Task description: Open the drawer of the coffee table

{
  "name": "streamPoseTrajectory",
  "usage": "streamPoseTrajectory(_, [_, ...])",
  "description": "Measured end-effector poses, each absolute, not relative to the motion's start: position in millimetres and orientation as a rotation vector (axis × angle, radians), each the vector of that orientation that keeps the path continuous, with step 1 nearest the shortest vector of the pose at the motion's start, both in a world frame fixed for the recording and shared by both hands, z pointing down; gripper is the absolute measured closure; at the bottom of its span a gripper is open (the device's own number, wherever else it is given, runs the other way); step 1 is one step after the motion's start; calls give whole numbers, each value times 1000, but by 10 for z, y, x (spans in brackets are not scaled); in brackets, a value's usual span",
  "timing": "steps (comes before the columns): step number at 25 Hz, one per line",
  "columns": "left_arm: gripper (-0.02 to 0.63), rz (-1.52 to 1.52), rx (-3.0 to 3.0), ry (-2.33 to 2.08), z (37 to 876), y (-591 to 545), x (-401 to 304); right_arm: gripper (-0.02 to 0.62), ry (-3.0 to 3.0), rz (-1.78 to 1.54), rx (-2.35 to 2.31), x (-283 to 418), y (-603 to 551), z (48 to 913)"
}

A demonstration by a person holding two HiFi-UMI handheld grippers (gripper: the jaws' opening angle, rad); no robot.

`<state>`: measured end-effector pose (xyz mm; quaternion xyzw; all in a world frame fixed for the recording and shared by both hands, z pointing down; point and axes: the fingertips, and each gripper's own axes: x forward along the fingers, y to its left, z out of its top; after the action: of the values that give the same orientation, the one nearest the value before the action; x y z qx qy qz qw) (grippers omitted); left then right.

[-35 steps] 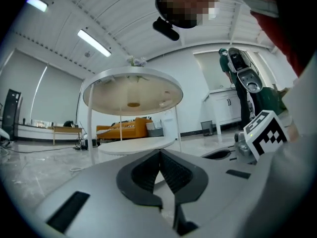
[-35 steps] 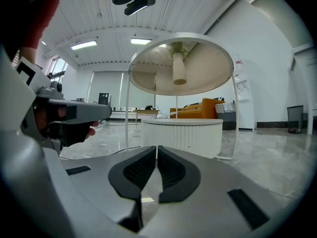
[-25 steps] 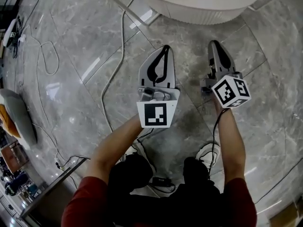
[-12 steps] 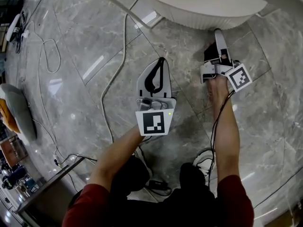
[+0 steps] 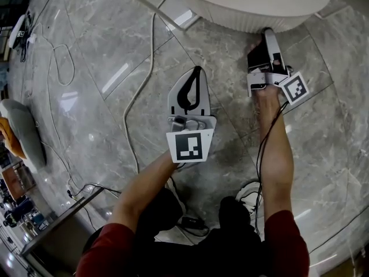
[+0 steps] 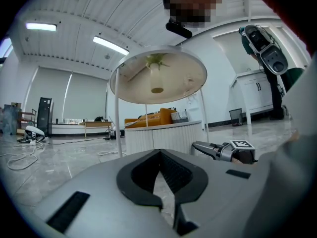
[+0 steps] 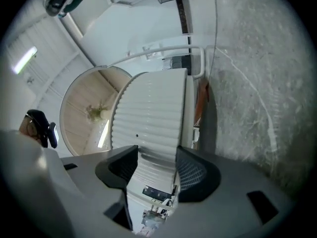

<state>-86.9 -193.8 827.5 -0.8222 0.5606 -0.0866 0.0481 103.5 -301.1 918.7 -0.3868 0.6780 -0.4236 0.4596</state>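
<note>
Directly ahead of the right gripper stands the coffee table's ribbed white side — its jaws, just opened wide, frame the ribs without gripping — while the left gripper, jaws together and empty, hangs well back.

Below me a white cable crossed the marble floor; a grey cushion lay well left of it.

A glossy grey marble floor with a white cable trailing across it runs to pale walls, where an orange sofa and white cabinets stand beneath a slatted white ceiling lit by two long strip lights.
</note>
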Motion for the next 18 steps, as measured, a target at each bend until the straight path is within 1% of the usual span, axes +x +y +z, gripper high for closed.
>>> streamPoseTrajectory(4, [592,-301,-2522,1731,8315,-1919,-885,337,1650,-1060,-929,1054,-2993,9179])
streamPoseTrajectory(10, [592,-275,-2509,1749,8275,-1923,-878,341,1664,-1072,-913,1046,-2834,9169])
streamPoseTrajectory(18, [592,-253,-2496,1797,8268,-1849,-871,339,1664,-1087,-907,1109,-2191,9119])
